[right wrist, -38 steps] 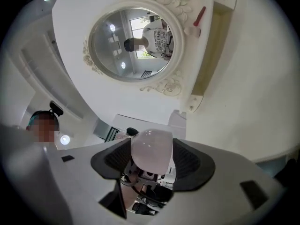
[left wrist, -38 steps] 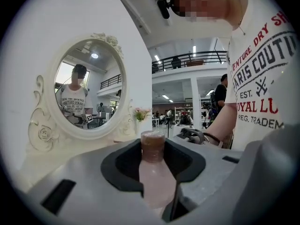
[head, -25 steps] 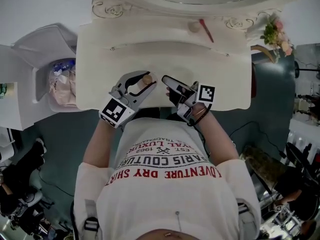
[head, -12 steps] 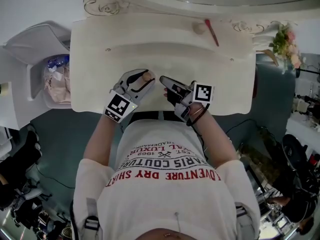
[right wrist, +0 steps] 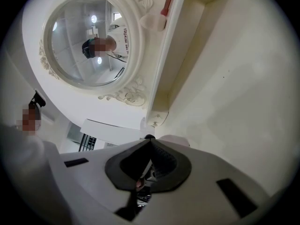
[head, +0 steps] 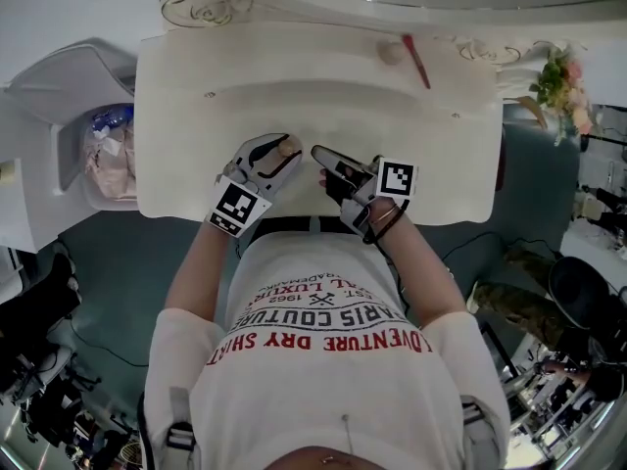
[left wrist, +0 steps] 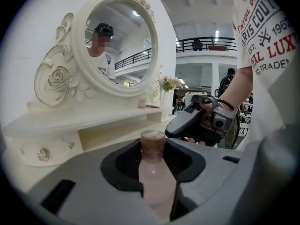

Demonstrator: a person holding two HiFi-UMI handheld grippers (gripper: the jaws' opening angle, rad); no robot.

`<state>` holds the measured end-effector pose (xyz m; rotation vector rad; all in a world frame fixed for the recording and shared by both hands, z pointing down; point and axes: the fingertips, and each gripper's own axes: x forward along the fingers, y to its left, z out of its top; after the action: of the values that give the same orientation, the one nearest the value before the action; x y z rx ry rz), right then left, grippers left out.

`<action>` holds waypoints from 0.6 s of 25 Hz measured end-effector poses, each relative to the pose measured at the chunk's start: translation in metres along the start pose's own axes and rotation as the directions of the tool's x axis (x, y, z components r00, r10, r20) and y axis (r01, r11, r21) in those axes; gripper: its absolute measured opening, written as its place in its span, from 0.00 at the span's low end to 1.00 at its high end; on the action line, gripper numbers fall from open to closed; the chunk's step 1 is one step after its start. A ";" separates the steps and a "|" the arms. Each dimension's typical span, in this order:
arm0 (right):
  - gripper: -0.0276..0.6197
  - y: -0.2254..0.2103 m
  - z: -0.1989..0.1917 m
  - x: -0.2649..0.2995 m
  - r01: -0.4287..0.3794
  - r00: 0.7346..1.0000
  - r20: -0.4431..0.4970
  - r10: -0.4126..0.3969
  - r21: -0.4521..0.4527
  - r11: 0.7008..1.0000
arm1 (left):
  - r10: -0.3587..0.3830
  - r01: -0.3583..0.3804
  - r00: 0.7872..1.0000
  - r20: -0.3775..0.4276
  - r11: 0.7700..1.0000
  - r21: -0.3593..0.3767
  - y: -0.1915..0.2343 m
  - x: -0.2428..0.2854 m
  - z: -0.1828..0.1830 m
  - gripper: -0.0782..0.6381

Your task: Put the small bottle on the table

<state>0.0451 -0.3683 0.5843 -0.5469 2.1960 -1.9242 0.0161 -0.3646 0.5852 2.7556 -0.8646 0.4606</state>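
- Small bottle (left wrist: 153, 175): pale pink, see-through body with a brownish cap (left wrist: 153, 142); pinched between the fingers (left wrist: 93, 191) of the left gripper (head: 268, 159).
- Located over the near edge of the desk (head: 421, 155), a little left of the middle; not possible to tell if touching the top or just above it.
- Probably light and stiff, plastic or thin glass by the look; smooth wall, so likely slippery in the pads and ready to roll if laid on the side. If glass, fragile when dropped.
- Best taken around the body, below the cap, as done now; the cap end left free.
- Long axis along the fingers, so lying close to level rather than standing; cap pointing forward, toward the far edge of the desk and the mirror (left wrist: 117, 41), slightly to the right.
- To stand upright on the desk, needs a turn of the wrist so that the base faces down, then a gentle release.
- Right gripper (head: 320, 154): fingers pressed together with nothing between them, just beside the bottle's cap on the right, also over the near edge.
- Mirror with carved frame rising behind the far edge of the desk.
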 end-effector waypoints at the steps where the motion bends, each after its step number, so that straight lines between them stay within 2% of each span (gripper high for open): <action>1: 0.04 0.000 -0.001 0.000 0.002 1.000 0.000 -0.002 -0.002 1.000 | 0.004 -0.004 1.000 0.007 1.000 -0.003 0.000 -0.001 -0.001 0.31; 7: 0.04 0.005 -0.002 -0.006 0.007 1.000 0.023 -0.007 -0.017 1.000 | -0.011 0.011 1.000 0.022 1.000 0.008 -0.007 -0.004 -0.006 0.31; 11: 0.04 0.011 -0.005 -0.008 0.007 0.999 0.037 -0.006 -0.014 1.000 | -0.009 0.010 1.000 0.026 0.999 -0.040 -0.007 -0.007 -0.006 0.31; 15: 0.04 0.025 -0.006 -0.016 0.002 0.998 0.063 0.001 -0.034 0.999 | 0.023 -0.021 0.999 0.041 0.999 -0.047 -0.009 -0.018 0.005 0.39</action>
<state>0.0537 -0.3542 0.5588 -0.6052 2.1928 -1.8471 0.0084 -0.3496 0.5736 2.7245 -0.9049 0.3838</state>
